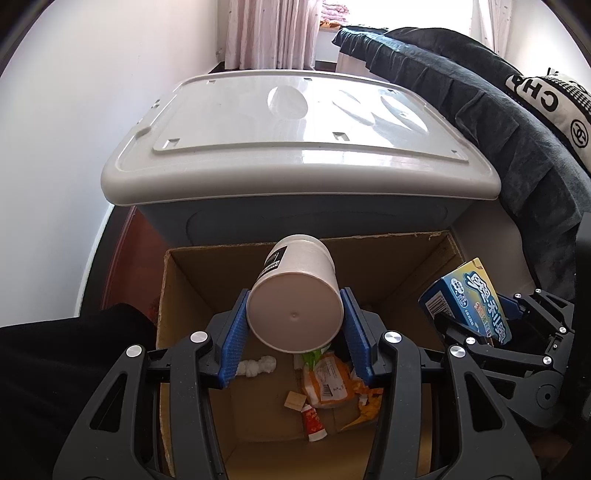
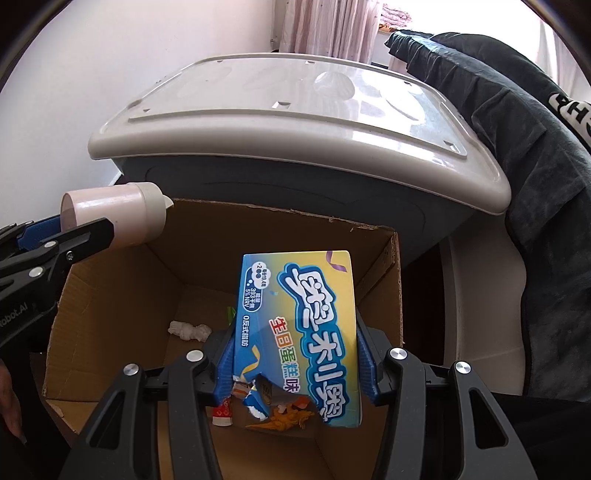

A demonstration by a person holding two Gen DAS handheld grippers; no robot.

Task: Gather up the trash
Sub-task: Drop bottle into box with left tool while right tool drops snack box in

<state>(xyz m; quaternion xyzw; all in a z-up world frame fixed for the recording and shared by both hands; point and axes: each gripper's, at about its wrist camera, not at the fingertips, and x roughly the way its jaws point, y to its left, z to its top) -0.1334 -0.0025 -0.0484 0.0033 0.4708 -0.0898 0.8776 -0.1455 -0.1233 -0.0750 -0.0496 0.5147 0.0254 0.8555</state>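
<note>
My left gripper (image 1: 295,317) is shut on a white plastic jar (image 1: 295,295) and holds it on its side, bottom toward the camera, above an open cardboard box (image 1: 417,266). The jar shows at the left in the right wrist view (image 2: 118,214). My right gripper (image 2: 295,354) is shut on a torn blue and yellow snack carton (image 2: 303,332) above the same box (image 2: 384,295). The carton shows at the right in the left wrist view (image 1: 469,299). The box floor holds a crumpled tissue (image 1: 256,365), orange wrappers (image 1: 328,384) and a small red tube (image 1: 312,424).
A grey storage bin with a pale lid (image 1: 295,129) stands just behind the box. A dark blanket (image 1: 498,122) hangs over furniture at the right. A white wall (image 1: 55,147) is at the left, and curtains (image 1: 269,29) hang behind.
</note>
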